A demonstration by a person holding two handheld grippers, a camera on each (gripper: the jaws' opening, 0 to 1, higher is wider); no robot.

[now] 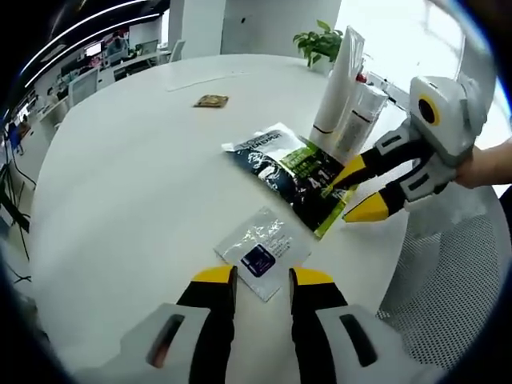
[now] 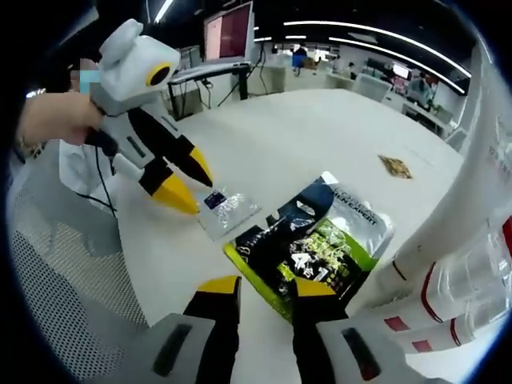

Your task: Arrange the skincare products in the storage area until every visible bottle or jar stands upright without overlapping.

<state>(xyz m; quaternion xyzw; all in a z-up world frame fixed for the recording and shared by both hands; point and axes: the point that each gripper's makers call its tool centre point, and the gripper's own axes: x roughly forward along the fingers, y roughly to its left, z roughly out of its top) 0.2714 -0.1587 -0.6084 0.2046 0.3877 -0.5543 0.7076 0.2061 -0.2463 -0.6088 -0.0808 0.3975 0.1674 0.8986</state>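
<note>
A white tube [image 1: 339, 80] stands upright on its cap at the table's far right, with a clear bottle [image 1: 362, 112] that has red trim beside it. They loom large as the tube [image 2: 472, 200] and bottle [image 2: 480, 276] in the right gripper view. A black and green pouch [image 1: 296, 172] lies flat in front of them. My right gripper [image 1: 358, 192] is open, jaws astride the pouch's [image 2: 308, 248] near edge. A small clear sachet [image 1: 260, 252] lies just ahead of my open left gripper [image 1: 264, 278]. In the right gripper view the left gripper [image 2: 190, 184] sits by the sachet [image 2: 226, 210], and my right gripper [image 2: 266, 288] holds nothing.
The round white table [image 1: 136, 184] holds a small brown packet [image 1: 210, 101] far off. A potted plant [image 1: 320, 40] stands behind the tube. A mesh chair [image 1: 456, 272] sits at the table's near edge, also seen as mesh [image 2: 56, 272]. A hand [image 1: 488, 164] holds the right gripper.
</note>
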